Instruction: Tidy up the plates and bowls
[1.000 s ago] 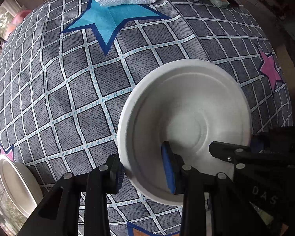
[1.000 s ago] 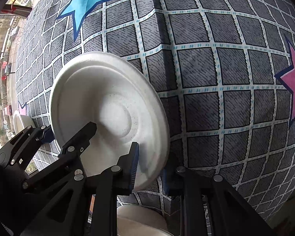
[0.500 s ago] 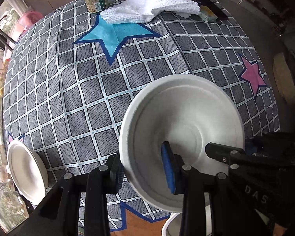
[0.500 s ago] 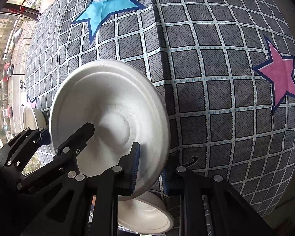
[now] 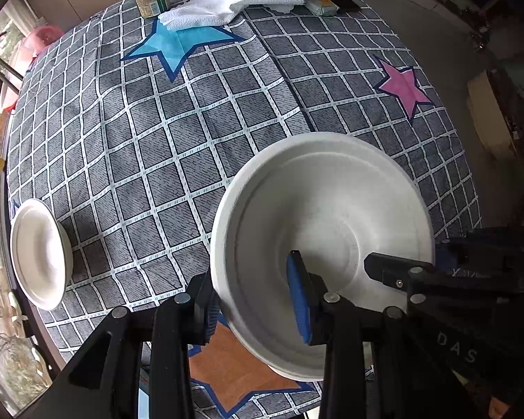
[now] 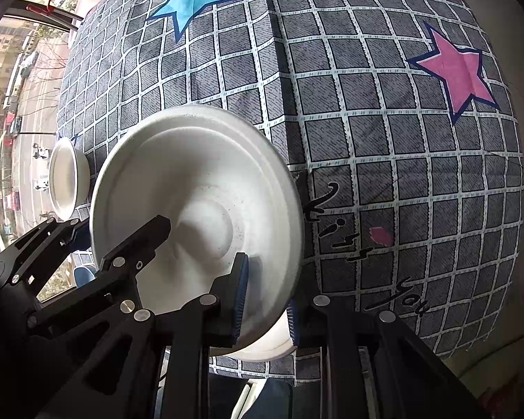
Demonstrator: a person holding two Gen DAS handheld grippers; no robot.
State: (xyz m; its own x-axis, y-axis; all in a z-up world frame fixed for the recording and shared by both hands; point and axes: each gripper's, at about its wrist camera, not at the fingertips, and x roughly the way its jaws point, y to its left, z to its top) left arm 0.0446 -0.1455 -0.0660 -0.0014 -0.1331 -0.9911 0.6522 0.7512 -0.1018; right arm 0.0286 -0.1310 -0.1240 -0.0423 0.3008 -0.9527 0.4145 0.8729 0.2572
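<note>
White bowl (image 5: pixel 332 216) aloft, tilted

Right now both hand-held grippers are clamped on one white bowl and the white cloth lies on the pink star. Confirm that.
Wrong on the star. The cloth lies on the blue star, not the pink star; the left wrist view shows it. Both hand-held grippers, left and right, are clamped on one white bowl.

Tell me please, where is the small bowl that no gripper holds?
The small bowl sits at the table's left edge in both views, beside the window, left of the held bowl and far from the towel.
</note>
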